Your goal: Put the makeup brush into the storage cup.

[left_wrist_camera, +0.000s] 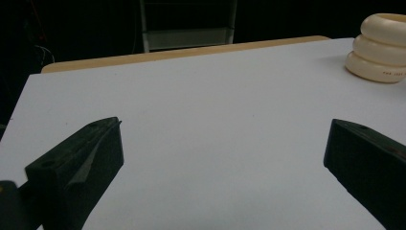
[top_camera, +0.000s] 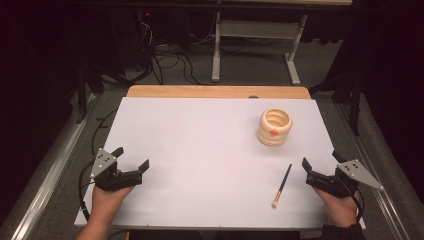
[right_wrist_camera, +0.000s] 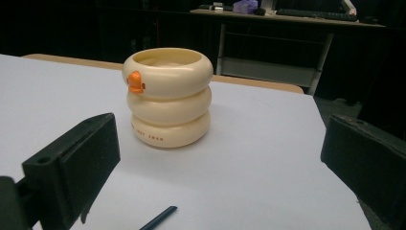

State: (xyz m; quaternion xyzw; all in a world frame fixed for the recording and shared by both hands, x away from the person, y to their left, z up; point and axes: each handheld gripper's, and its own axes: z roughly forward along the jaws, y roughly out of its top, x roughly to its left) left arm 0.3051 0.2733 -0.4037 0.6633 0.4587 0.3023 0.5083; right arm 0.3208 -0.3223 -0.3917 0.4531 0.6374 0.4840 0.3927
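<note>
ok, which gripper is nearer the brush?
The right gripper: the brush lies just to its left, on its side of the table. The left gripper sits far across the sheet.

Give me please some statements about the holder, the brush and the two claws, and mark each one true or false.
1. The cream ringed holder stands upright. True.
2. The brush stands inside the holder. False: it lies flat on the white table, apart from the holder.
3. The right claw is open and holds nothing. True.
4. The left claw grips the brush. False: it is open and empty, far from the brush.
5. The holder bears an orange mark. True.
</note>
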